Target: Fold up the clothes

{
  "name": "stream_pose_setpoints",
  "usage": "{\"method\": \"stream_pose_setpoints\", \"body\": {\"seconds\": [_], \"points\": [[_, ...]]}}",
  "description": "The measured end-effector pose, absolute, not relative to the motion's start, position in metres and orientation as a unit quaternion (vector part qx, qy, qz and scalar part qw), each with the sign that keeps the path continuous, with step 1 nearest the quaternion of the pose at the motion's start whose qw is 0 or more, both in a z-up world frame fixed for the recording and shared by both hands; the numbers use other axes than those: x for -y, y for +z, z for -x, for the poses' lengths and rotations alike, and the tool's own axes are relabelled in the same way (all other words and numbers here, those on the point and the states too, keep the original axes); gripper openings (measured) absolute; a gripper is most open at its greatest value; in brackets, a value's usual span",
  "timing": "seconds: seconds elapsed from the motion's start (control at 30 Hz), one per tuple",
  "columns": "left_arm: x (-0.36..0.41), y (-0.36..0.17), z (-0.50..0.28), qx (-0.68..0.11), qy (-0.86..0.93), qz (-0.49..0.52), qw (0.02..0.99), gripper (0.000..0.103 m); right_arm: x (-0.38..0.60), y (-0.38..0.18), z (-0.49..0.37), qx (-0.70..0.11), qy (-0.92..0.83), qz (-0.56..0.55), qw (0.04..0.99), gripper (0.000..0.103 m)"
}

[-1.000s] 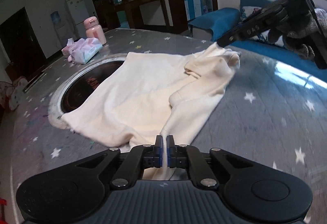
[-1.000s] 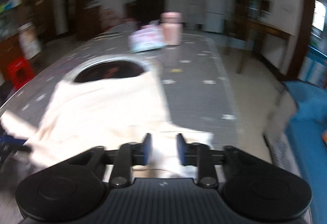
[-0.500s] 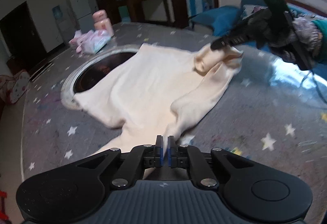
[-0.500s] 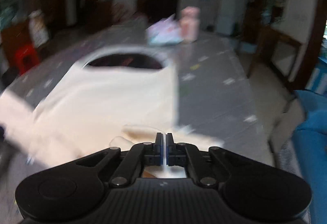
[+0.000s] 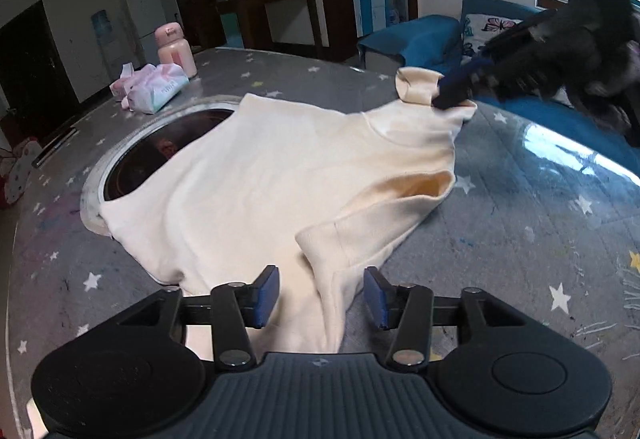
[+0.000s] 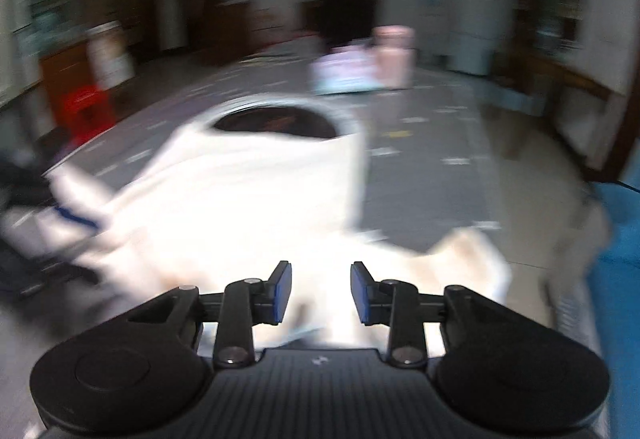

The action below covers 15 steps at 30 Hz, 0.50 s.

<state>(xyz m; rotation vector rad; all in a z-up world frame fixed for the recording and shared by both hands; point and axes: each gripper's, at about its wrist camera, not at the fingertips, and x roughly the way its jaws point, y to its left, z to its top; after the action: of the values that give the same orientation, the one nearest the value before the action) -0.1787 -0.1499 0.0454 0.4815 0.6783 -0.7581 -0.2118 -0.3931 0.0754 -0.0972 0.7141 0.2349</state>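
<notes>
— Lay where? Soft cream shirt [image 5: 280, 175], rumpled, across starred grey table [image 5: 520, 223], partly over round rimmed hole [image 5: 132, 167] at nine o'clock.
— Claws? Left gripper [image 5: 320, 295] just spread, sleeve loose between blue pads; right gripper [image 6: 320, 293] likewise just parted over cloth.

shirt [image 5: 280, 175] on table [image 5: 520, 223], bottle [image 5: 175, 49] behind

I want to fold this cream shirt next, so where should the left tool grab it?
Take the near sleeve's hem on the cream shirt. It lies flat, its edge free, just ahead of the open left tool; come in low from the near side, one pad under the hem.
</notes>
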Motion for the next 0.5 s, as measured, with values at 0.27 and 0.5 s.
{"method": "stream_pose_setpoints", "body": {"seconds": [0.27, 0.5], "points": [[0.154, 0.032, 0.193, -0.304, -0.372, -0.250, 0.841, 0.015, 0.326, 0.046, 0.233, -0.364, 0.212, 0.141, 0.896, 0.049], [0.140, 0.037, 0.211, -0.290, -0.392, -0.252, 0.836, 0.006, 0.319, 0.039, 0.237, -0.364, 0.182, 0.150, 0.901, 0.007]]}}
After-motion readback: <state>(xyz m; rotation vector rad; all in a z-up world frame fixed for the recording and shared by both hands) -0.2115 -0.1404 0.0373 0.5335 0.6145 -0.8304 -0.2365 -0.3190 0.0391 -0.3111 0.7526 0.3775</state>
